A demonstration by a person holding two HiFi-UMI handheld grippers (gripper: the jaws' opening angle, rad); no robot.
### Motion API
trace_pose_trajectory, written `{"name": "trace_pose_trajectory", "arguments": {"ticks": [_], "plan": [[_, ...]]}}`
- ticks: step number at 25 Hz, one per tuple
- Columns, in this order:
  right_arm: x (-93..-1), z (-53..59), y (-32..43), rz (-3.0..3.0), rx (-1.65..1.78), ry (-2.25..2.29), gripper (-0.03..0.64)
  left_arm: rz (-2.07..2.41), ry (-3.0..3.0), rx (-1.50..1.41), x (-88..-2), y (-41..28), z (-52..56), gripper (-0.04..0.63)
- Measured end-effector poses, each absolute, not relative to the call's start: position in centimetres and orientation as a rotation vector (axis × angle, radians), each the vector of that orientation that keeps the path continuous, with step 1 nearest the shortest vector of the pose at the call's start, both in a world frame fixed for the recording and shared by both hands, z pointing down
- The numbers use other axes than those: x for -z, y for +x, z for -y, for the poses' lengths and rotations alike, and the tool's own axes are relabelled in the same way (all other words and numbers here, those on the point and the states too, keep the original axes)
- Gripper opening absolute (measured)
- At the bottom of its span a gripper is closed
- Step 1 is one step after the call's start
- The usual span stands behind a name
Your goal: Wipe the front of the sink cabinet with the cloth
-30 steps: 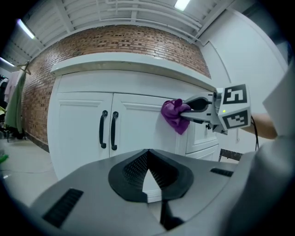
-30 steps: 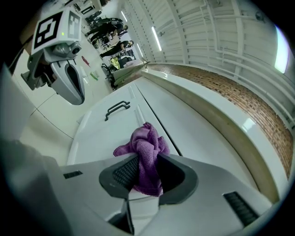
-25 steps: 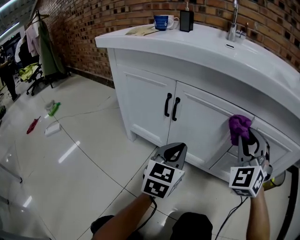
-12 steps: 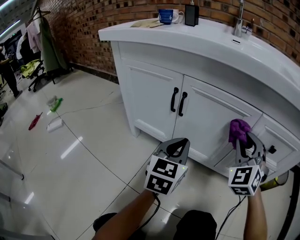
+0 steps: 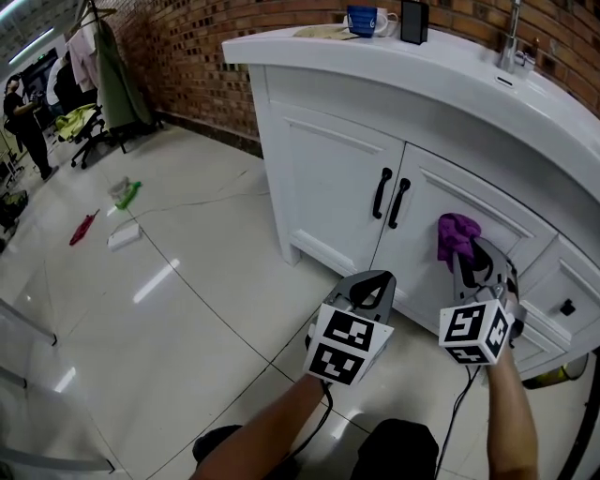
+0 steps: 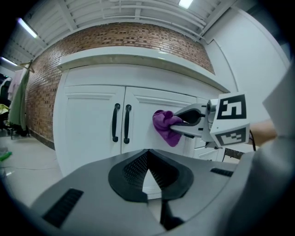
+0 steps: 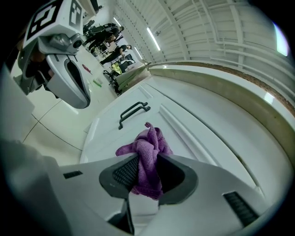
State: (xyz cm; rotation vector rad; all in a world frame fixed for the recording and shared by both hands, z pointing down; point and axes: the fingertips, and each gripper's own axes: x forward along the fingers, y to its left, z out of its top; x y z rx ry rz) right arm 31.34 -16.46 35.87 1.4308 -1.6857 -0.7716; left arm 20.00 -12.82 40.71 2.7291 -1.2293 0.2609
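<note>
Right gripper (image 7: 146,171) is clamped firmly on the cloth (image 7: 147,146), and in its own view the cloth fills the gap between the two dark ribbed pads. It's a purple cloth with a fine looped weave, crumpled into a loose wad. A twisted peak sticks up past the jaw tips, a flap spills out to the left, and a short tail hangs below the pads.

From the head view, that purple bunch sits up against the white sink cabinet (image 5: 323,173). It's on the right-hand door, just right of the pair of black handles (image 5: 391,199) and below the overhanging worktop (image 5: 441,61). It looks to be touching the door panel, though the exact contact isn't clear.

Left gripper (image 5: 379,279) hangs lower and to the left, over the glossy tiled floor (image 5: 169,309), well short of the cabinet. Its jaws are closed tip to tip with nothing between them.

On the worktop there's a blue mug (image 5: 362,19), a dark dispenser (image 5: 413,21) and the tap (image 5: 514,39). A small black knob (image 5: 566,307) marks the drawer at the far right.
</note>
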Motion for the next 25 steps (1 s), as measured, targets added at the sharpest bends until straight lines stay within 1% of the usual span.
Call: {"name": "trace_pose_trajectory", "arguments": {"ticks": [8, 16, 19, 25], "plan": [[-37.3, 19.9, 25.7, 1.729, 0.797, 1.341, 0.112, 1.249, 2.701, -0.266, -41.6, 17.3, 11.8, 0.005], [-39.4, 20.9, 22.7, 1.729, 0.834, 1.262, 0.112, 1.282, 2.675, -0.269, -41.7, 14.9, 12.0, 0.005], [-39.8, 20.4, 23.5, 1.685, 0.862, 1.235, 0.112, 1.285, 2.666, -0.281, -42.1, 14.9, 12.2, 0.005], [-40.0, 18.1, 28.3, 1.606, 0.835, 1.293, 0.112, 1.239, 2.706, -0.300, -42.3, 17.2, 12.7, 0.005]]}}
